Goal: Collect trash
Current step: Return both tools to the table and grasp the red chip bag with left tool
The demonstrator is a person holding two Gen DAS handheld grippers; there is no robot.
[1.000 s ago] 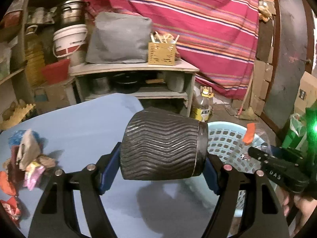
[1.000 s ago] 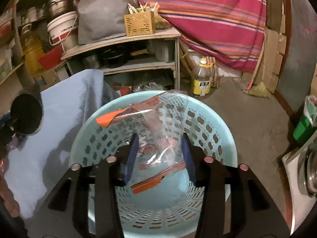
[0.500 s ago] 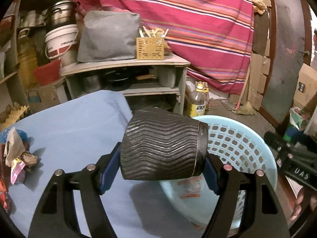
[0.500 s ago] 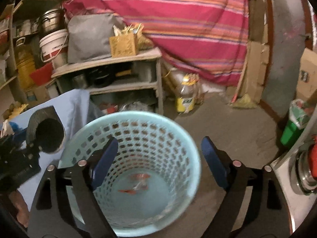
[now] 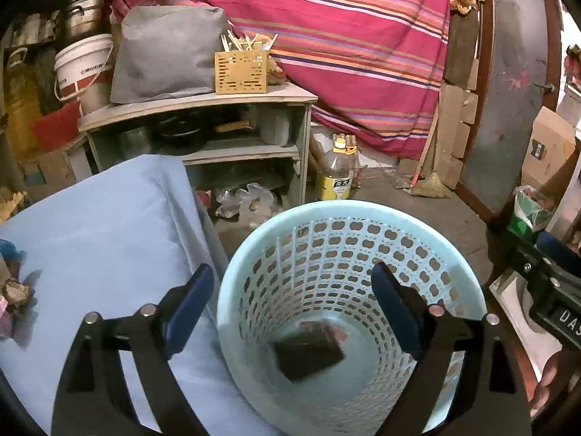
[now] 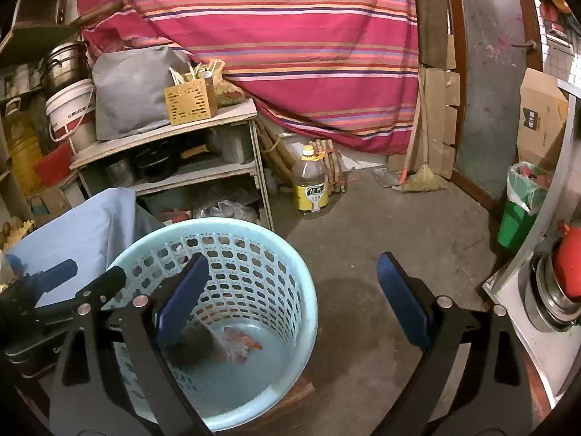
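Hovering over the light blue basket [image 5: 348, 218], the left gripper [image 5: 292, 305] has its two blue pads spread wide and nothing between them. One pad is above the blue surface [image 5: 98, 225] at the left, the other is over the inside of the basket. At the bottom of the basket lies a dark cup [image 5: 308, 354], blurred in the left wrist view, and beside it some wrapper pieces in red and white [image 6: 238, 343], seen more clearly from the right wrist view.

The right gripper [image 6: 292, 290] is also spread open and holds nothing. Its left pad is over the basket, and its right pad is over the grey floor [image 6: 381, 239] to the right of the basket. In this view the basket stands on the floor, just beside the hanging edge of the blue cloth that covers the surface.

At the far left edge of the surface, in the left wrist view, a small heap of crumpled trash [image 5: 12, 290] is lying, only partly in the frame.

Far behind the basket is a wooden shelf [image 5: 203, 98] with a grey bag [image 5: 167, 54] and a yellow perforated box [image 5: 241, 72] on top. A bottle with a yellow label [image 5: 336, 174] stands on the floor near the shelf, in front of a red striped cloth [image 5: 326, 36]. A green bin with a plastic liner [image 6: 519, 203] is at the far right.
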